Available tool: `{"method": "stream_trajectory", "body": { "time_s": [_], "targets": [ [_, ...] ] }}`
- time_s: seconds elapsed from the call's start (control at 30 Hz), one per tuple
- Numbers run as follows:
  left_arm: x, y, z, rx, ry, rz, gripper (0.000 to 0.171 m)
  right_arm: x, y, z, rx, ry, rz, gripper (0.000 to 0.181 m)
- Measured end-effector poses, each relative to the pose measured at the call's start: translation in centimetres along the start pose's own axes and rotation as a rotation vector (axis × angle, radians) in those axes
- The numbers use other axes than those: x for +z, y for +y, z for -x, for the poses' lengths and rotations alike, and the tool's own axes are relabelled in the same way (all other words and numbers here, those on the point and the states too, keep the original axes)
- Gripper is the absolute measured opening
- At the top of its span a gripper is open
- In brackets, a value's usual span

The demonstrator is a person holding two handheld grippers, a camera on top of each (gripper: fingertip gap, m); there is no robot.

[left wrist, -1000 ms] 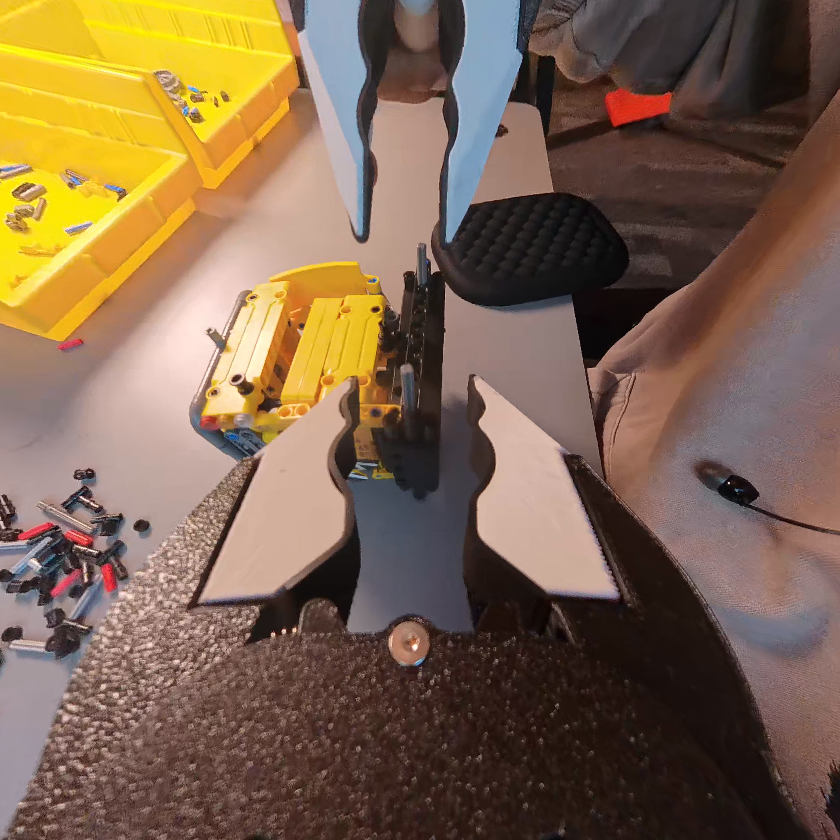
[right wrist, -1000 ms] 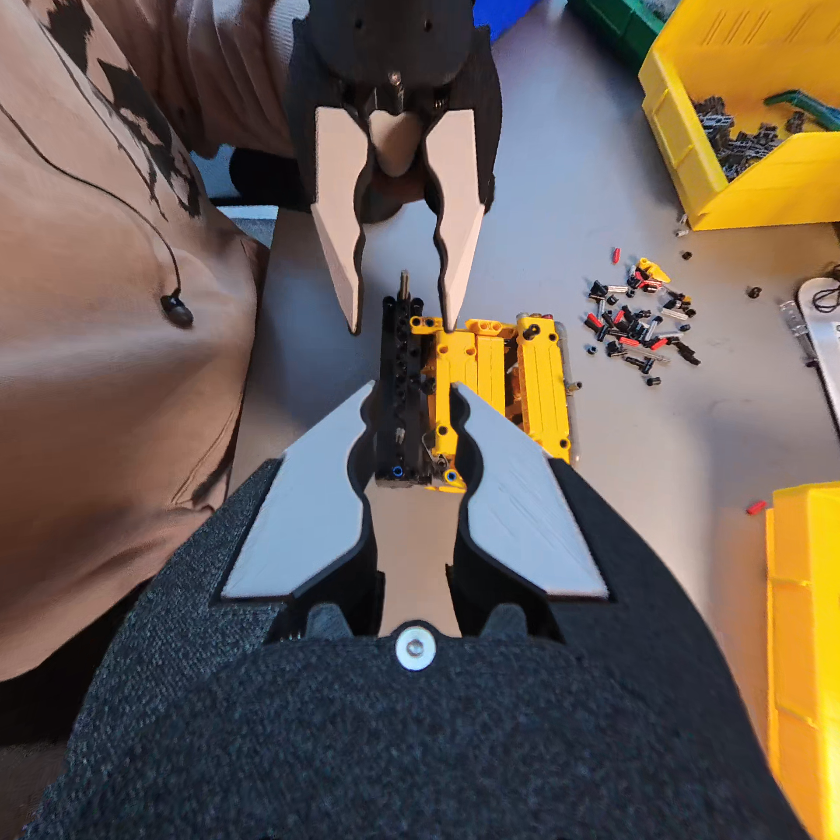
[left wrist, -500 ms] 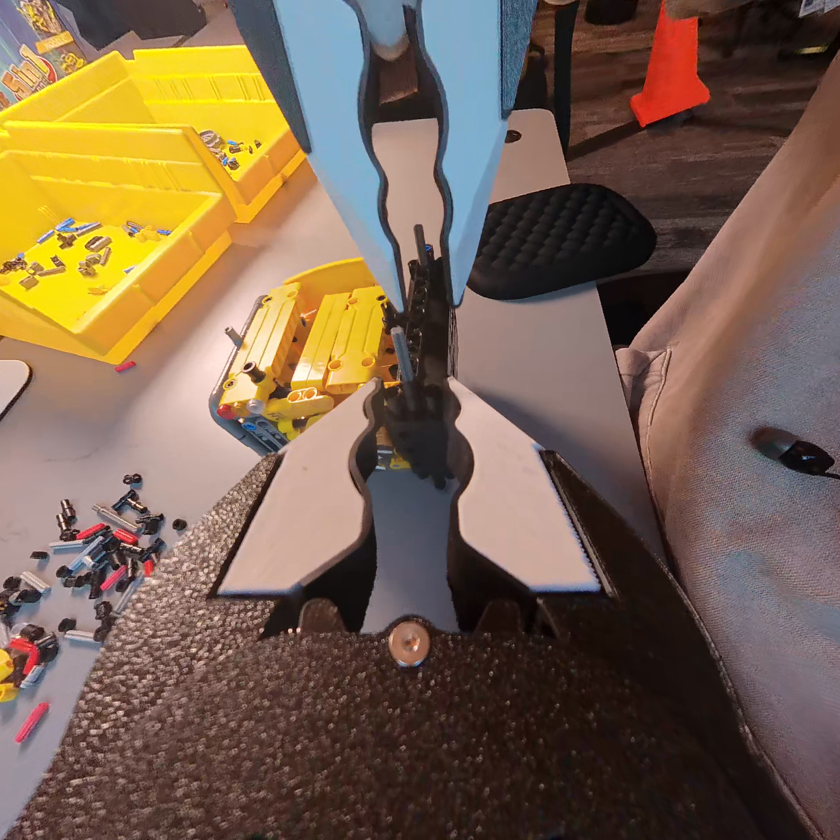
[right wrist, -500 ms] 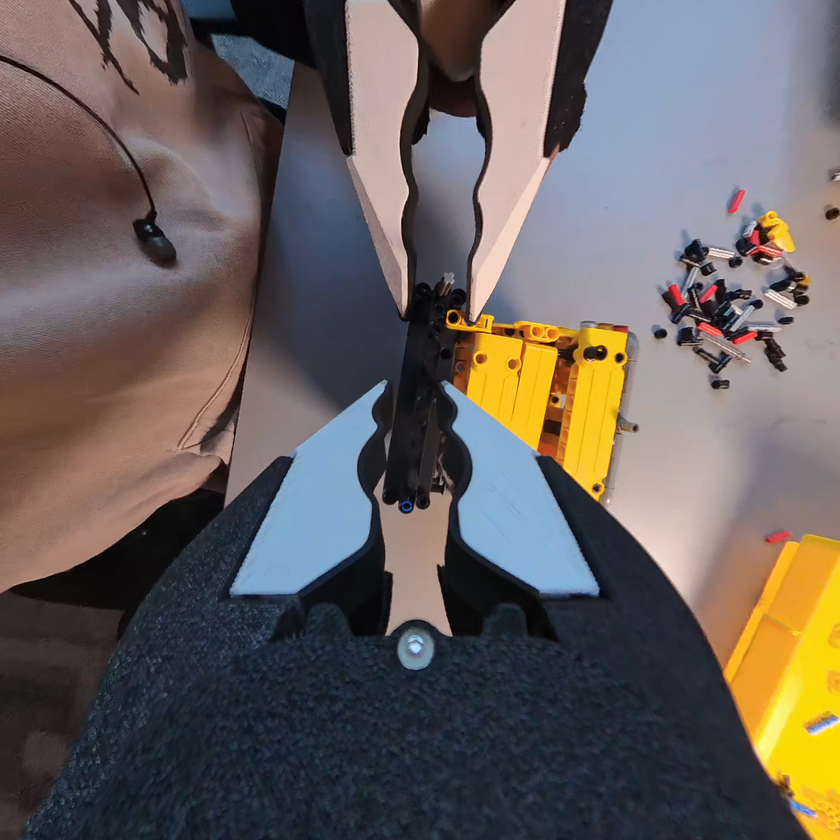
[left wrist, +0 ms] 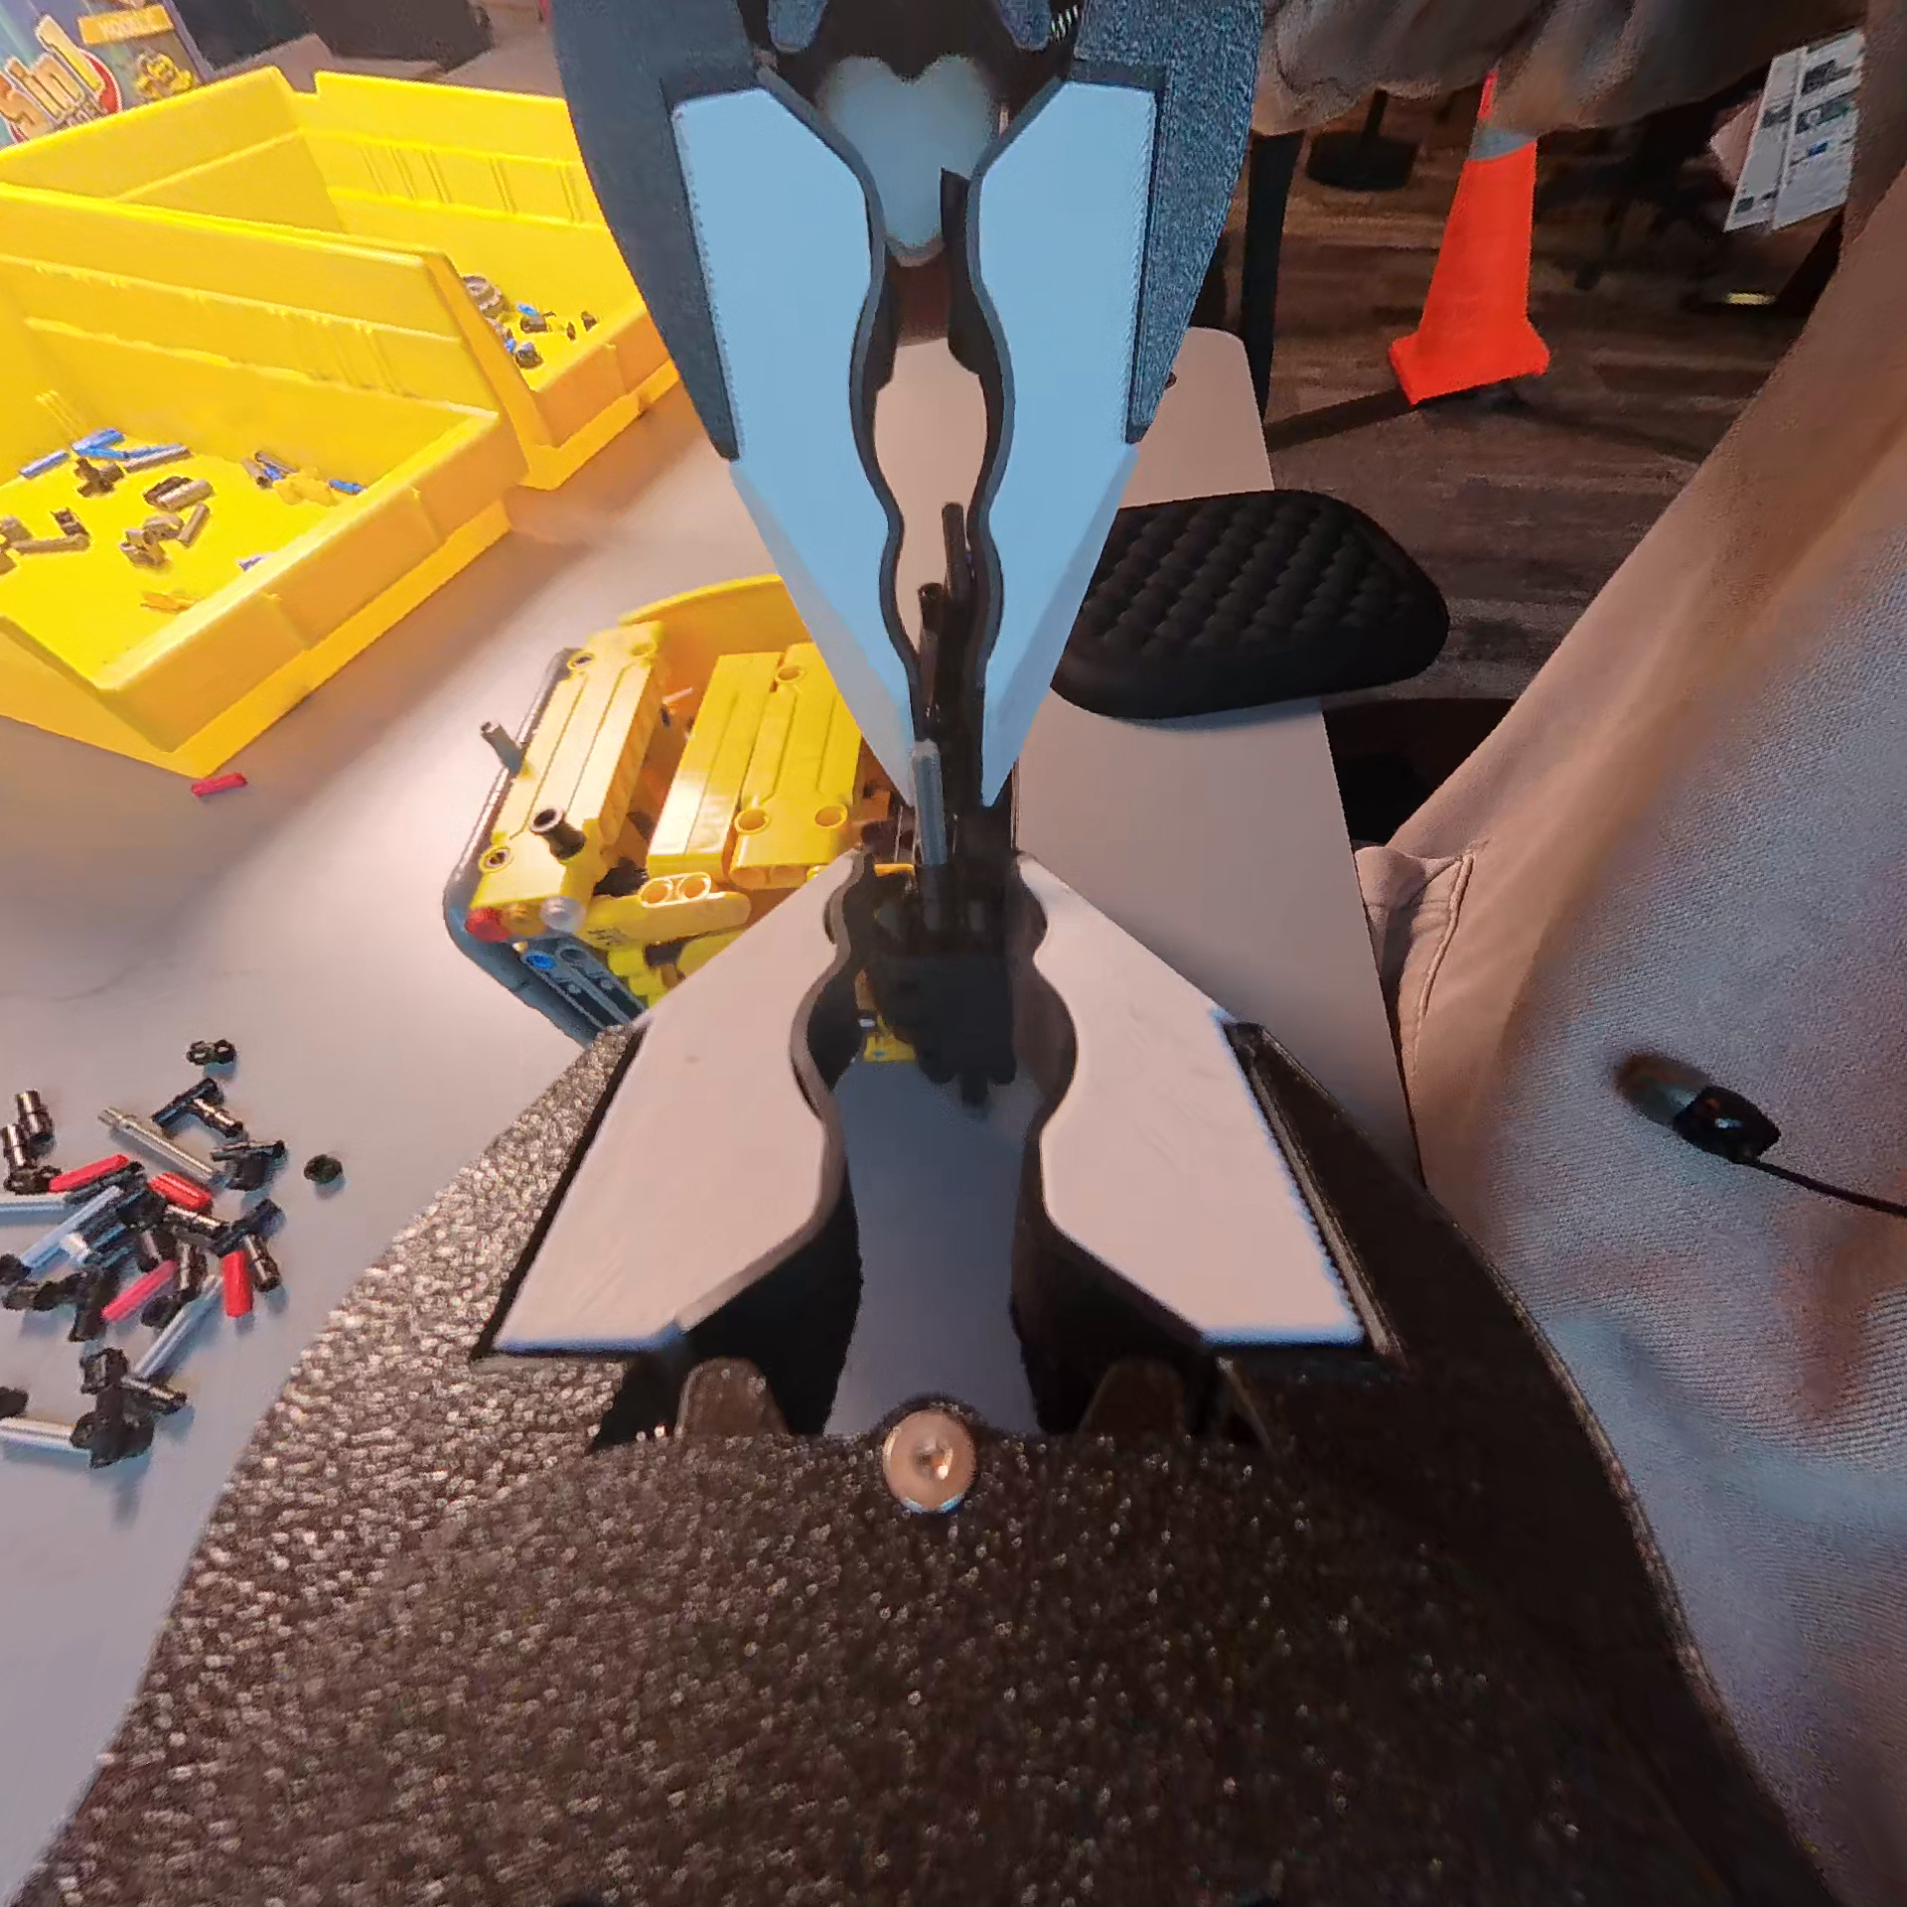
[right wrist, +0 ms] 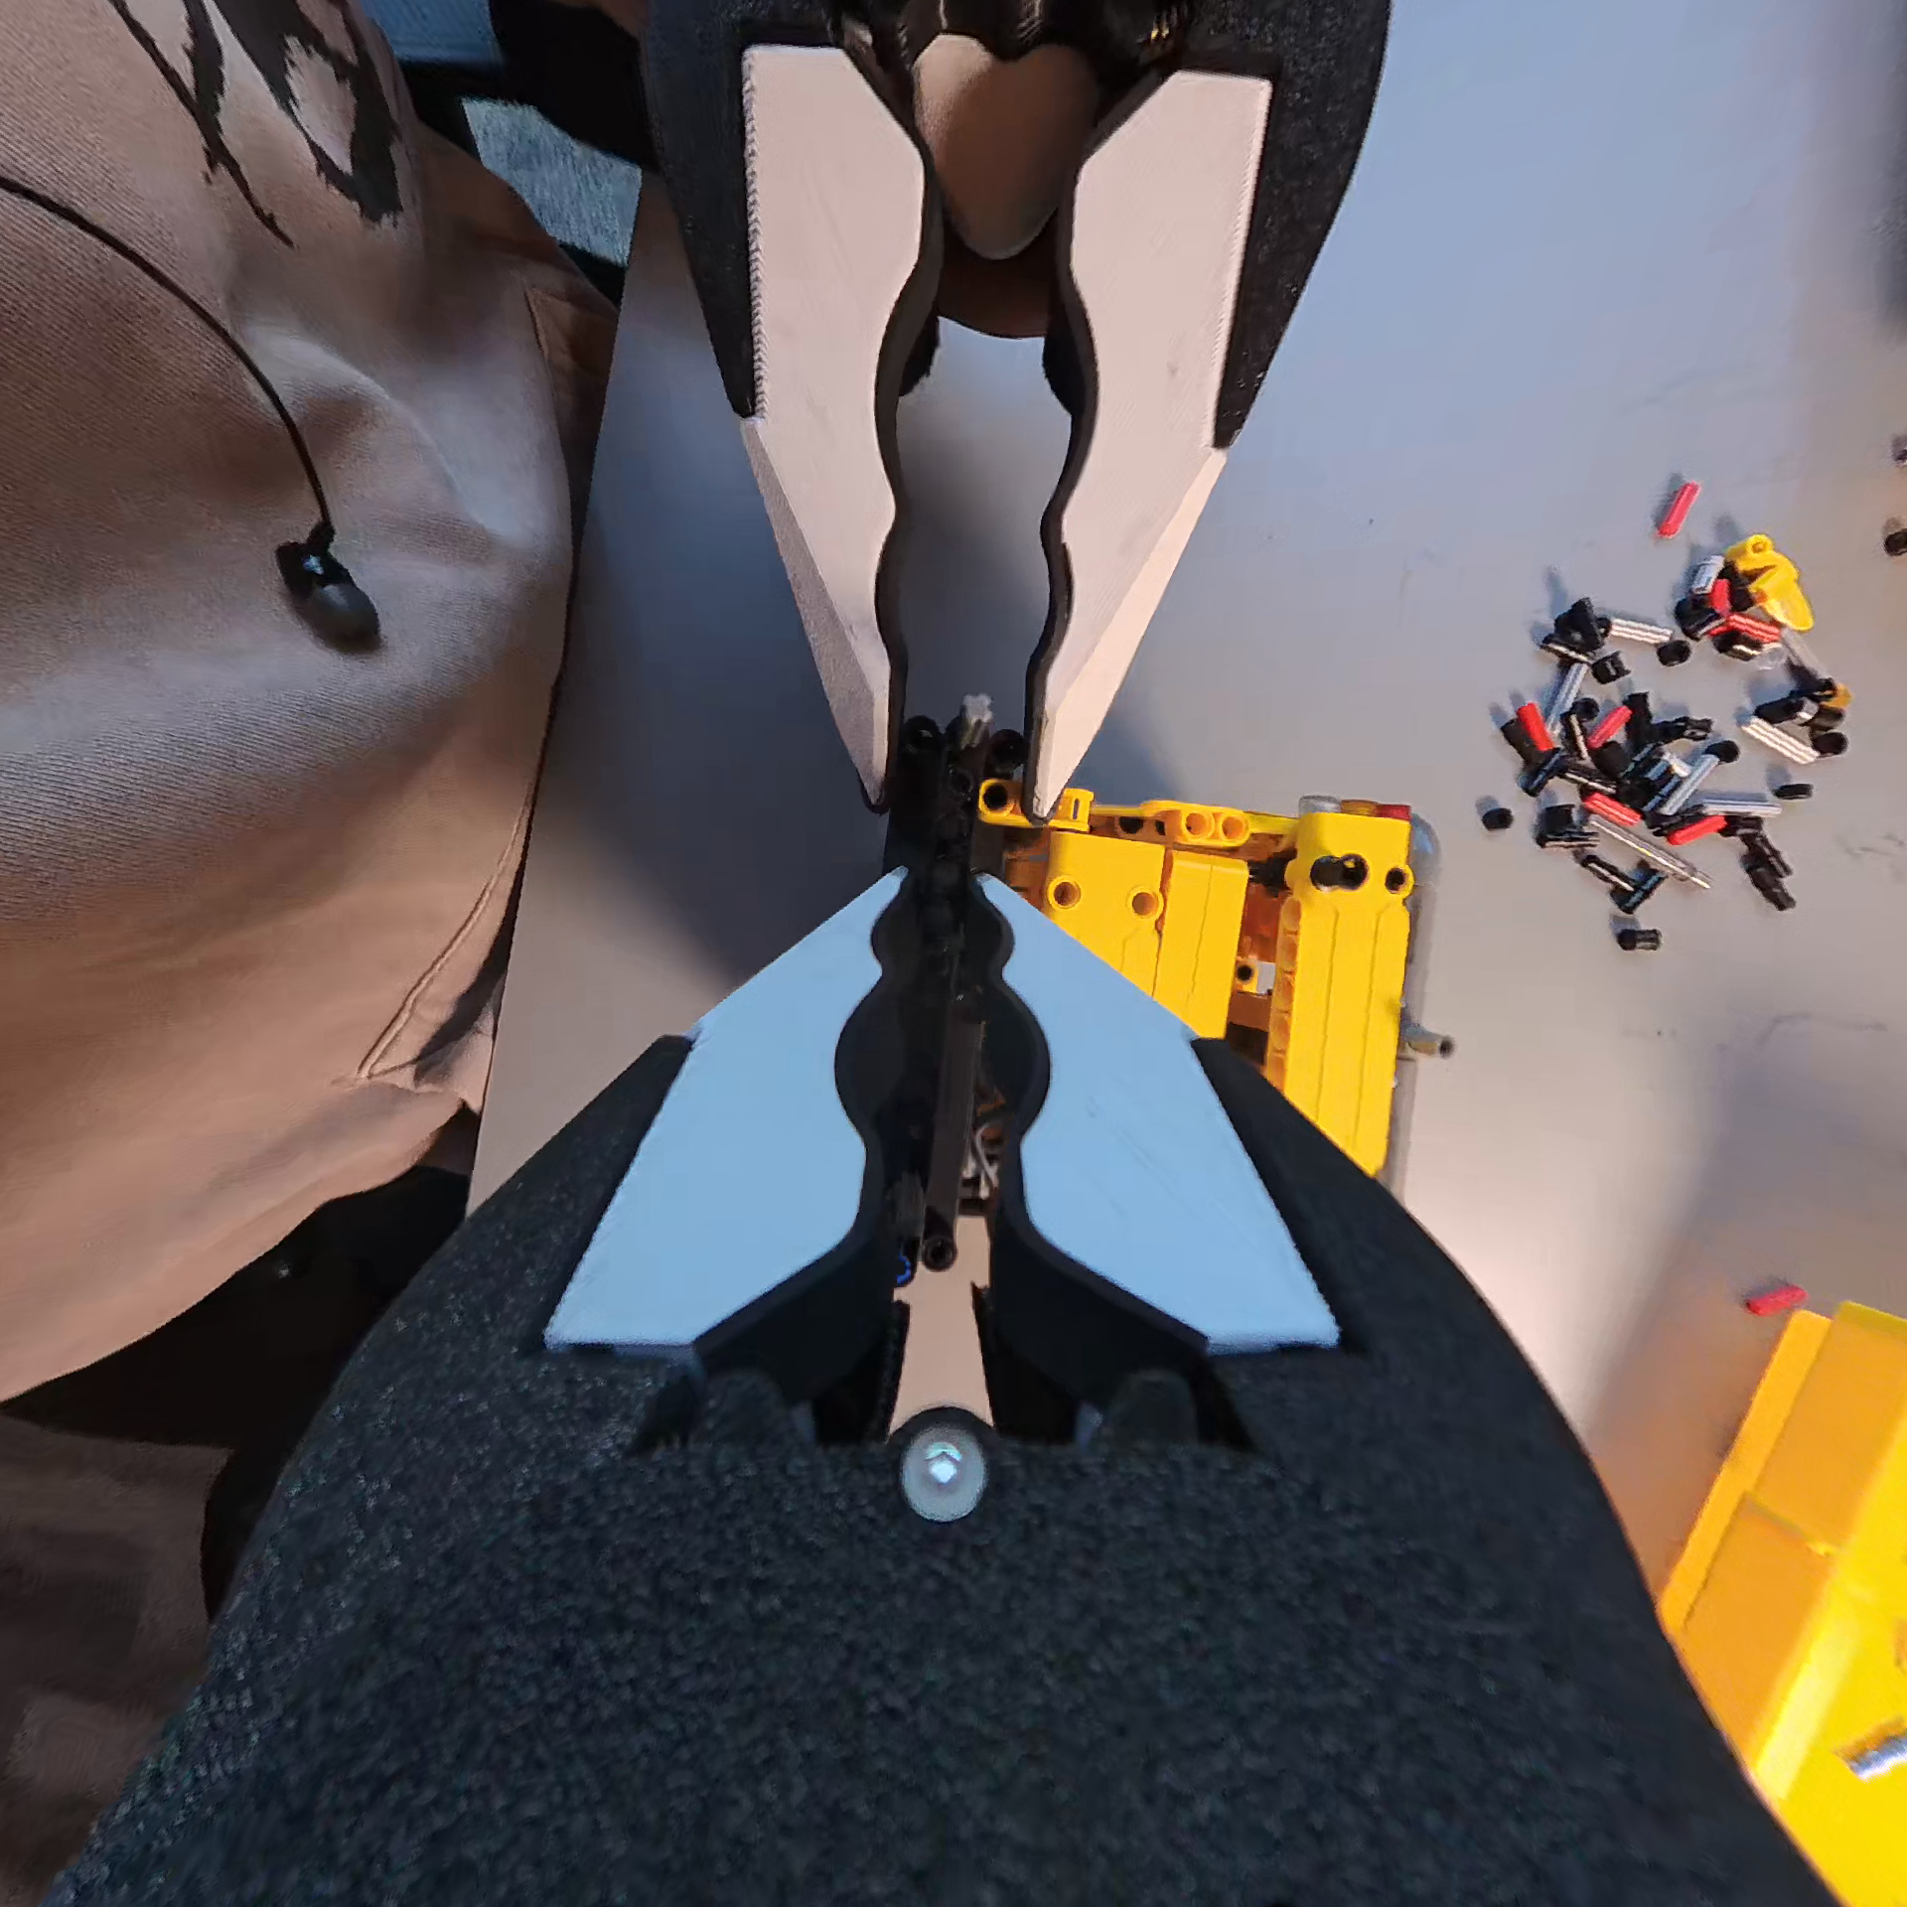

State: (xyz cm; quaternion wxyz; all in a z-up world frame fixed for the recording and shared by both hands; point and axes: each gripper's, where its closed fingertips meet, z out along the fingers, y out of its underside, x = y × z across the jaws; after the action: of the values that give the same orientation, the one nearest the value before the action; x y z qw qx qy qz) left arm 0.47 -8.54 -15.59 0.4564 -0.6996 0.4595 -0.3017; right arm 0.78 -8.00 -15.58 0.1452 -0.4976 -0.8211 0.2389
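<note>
A yellow brick-built model [left wrist: 722, 784] with an upright black beam frame [left wrist: 949, 991] on its side sits near the grey table's [left wrist: 310, 929] edge. My left gripper [left wrist: 939, 877] is shut on the near end of the frame. My right gripper [left wrist: 955, 769] comes from the opposite side, shut on the far end. In the right wrist view, my right gripper [right wrist: 939, 882] clamps the black frame [right wrist: 934, 815], with the yellow model [right wrist: 1331, 980] to its right. The left gripper [right wrist: 960, 805] pinches the frame's far end. I cannot tell whether the model is off the table.
A pile of loose black, red and grey pins [left wrist: 134, 1249] lies to the left and also shows in the right wrist view [right wrist: 1651, 753]. Yellow parts bins [left wrist: 258, 341] stand behind. A black armrest pad [left wrist: 1249, 609], an orange cone [left wrist: 1476, 268] and a person's beige sweater [left wrist: 1703, 826] are at right. Less than 4 cm separates the two grippers' tips.
Both grippers moved in from the two ends and closed on the black frame. A second ago both were open around it.
</note>
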Motion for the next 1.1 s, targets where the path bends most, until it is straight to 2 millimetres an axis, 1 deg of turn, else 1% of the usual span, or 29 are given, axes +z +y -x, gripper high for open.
{"method": "stream_trajectory", "body": {
  "time_s": [0.1, 0.17, 0.27, 0.37, 0.43, 0.7, 0.77, 0.9, 0.93, 1.07, 1.1],
  "targets": [
    [0.3, 0.4, -0.1, -0.003, -0.009, 0.026, 0.025, -0.3, -0.6, 0.0, 0.042, -0.012, -0.075, 0.002],
    [0.2, 0.2, -0.1, -0.024, -0.004, 0.001, 0.025, -0.4, -0.5, -0.1, 0.052, -0.008, -0.097, 0.002],
    [-0.1, -0.2, 0.1, -0.048, 0.001, -0.034, 0.025, -0.6, -0.8, -0.3, 0.102, -0.001, -0.181, 0.002],
    [-0.1, 0.0, 0.3, -0.028, -0.020, -0.020, 0.025, -0.6, -0.8, -0.4, 0.131, 0.010, -0.241, 0.001],
    [-0.3, -0.2, 0.3, -0.051, -0.014, -0.039, 0.025, -0.7, -1.0, -0.5, 0.176, -0.004, -0.309, 0.002],
    [-0.4, -0.4, 0.3, -0.075, -0.012, -0.092, 0.026, -0.8, -1.1, -0.5, 0.251, 0.014, -0.489, 0.002],
    [-0.4, -0.3, 0.2, -0.073, -0.008, -0.100, 0.024, -0.7, -1.1, -0.3, 0.240, 0.033, -0.503, 0.002],
    [-0.4, -0.5, 0.3, -0.082, -0.003, -0.126, 0.024, -0.9, -1.1, -0.4, 0.271, 0.052, -0.578, 0.001],
    [-0.4, -0.6, 0.3, -0.085, 0.001, -0.134, 0.026, -1.0, -1.2, -0.4, 0.282, 0.047, -0.600, 0.001],
    [-0.5, -0.8, 0.2, -0.088, 0.003, -0.160, 0.026, -1.3, -1.3, -0.3, 0.292, 0.054, -0.648, 0.001],
    [-0.5, -0.9, 0.2, -0.087, 0.004, -0.166, 0.024, -1.3, -1.4, -0.2, 0.291, 0.058, -0.660, 0.000]
  ]
}}
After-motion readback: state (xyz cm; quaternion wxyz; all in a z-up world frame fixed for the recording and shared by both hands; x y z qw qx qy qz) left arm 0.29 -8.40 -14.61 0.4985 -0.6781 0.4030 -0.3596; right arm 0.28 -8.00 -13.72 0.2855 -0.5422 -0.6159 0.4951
